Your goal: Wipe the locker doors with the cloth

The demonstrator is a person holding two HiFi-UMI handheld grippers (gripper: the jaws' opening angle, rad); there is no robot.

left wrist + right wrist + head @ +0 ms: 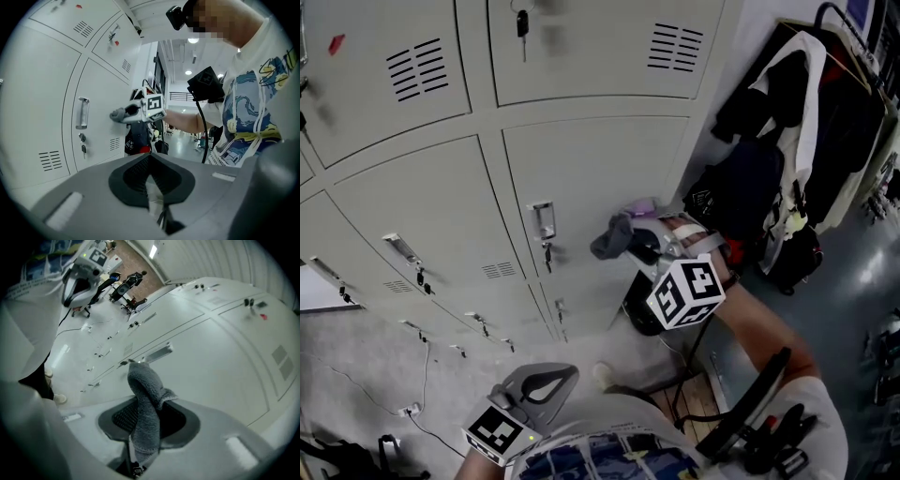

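A grey cloth (613,236) hangs bunched from my right gripper (630,240), which is shut on it. In the right gripper view the cloth (146,394) stands up from between the jaws, right in front of a pale grey locker door (211,357). The cloth sits just right of that door's metal handle (542,220); I cannot tell if it touches the door. In the left gripper view the cloth (118,114) shows beside the handle (82,112). My left gripper (558,375) is held low near the person's body, shut and holding nothing (151,173).
Rows of locker doors (412,206) have vents and keys (547,253) in their locks. A rack of dark clothes (787,141) crowds the right side. A black bag (639,305) and cables (422,394) are on the floor below.
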